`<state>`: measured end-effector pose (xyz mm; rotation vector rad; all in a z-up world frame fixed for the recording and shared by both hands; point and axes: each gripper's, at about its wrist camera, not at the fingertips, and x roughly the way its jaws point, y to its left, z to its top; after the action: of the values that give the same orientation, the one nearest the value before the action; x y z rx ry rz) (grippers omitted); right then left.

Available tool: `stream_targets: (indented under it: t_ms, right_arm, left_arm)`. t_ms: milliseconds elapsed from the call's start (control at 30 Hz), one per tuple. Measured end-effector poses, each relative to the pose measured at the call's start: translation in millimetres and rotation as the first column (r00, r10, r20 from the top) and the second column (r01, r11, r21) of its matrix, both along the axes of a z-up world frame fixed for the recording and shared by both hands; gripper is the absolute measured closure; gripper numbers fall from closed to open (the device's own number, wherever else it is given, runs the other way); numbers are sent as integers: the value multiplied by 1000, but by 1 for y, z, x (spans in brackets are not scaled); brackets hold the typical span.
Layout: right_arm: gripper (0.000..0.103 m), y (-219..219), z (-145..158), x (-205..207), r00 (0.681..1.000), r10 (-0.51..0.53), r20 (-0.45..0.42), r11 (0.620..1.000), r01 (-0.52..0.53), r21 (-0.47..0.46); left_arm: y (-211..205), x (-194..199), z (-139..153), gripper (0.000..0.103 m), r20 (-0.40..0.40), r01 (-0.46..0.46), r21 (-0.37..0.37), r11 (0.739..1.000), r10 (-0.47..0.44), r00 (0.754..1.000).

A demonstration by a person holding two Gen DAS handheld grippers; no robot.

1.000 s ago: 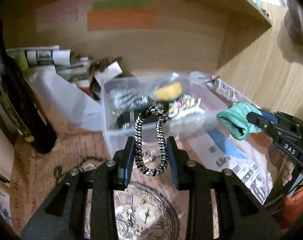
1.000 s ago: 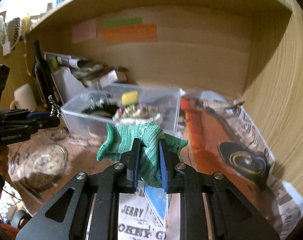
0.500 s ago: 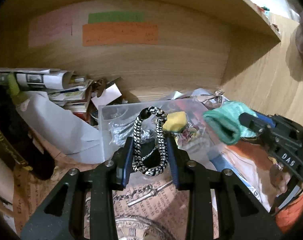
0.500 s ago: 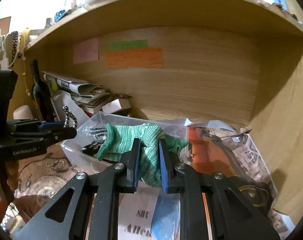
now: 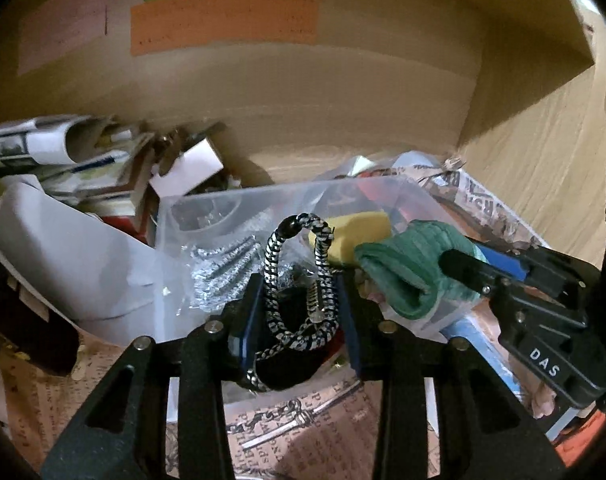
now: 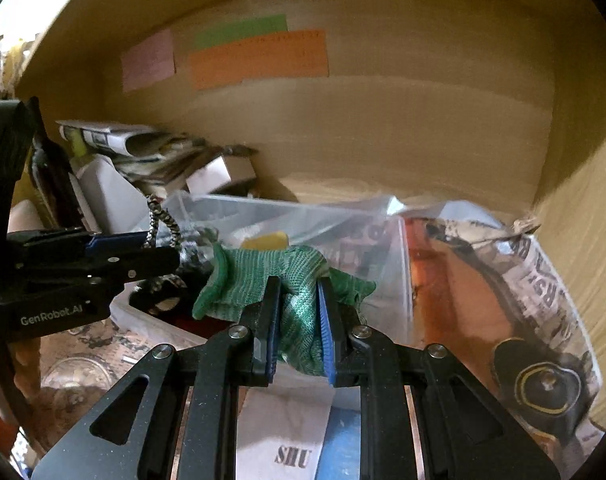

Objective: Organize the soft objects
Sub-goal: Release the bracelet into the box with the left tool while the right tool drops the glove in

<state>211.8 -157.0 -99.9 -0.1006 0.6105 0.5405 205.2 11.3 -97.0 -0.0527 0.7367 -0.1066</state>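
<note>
- Both grippers have come forward since the earlier frames and now hang over the clear plastic storage bin, which looms larger in both views.
- Left gripper: its jaws have just been opening, and the black-and-white braided cord loop stands slack between them over the bin's near wall; whether the pads touch it I cannot tell.
- Right gripper: pressed together on the green knitted glove, which hangs over the bin's near-right part.
- Inside the bin: a yellow sponge block just behind the glove, and shiny silver items towards the left wall.
</note>
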Motion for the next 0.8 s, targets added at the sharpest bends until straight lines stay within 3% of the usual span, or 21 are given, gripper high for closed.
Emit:
stream_targets:
  t_ms: [300,600,800]
  right_arm:
    - [81,5,-10,6,1000,0,-27,999,-1,-35]
    - [63,-1,1,-3,1000,-2,-5,1000,2,-16]
    - [61,-5,22,-19,998,-5,66,1000,5,-2]
  left_arm:
    - [-5,9,-10,40,-22,3,27,1000,-3,1000]
    - [0,-7,5,36,24,1,7,1000,-2,1000]
    - [4,-32,28,36,102,-11,-7,1000,11,995]
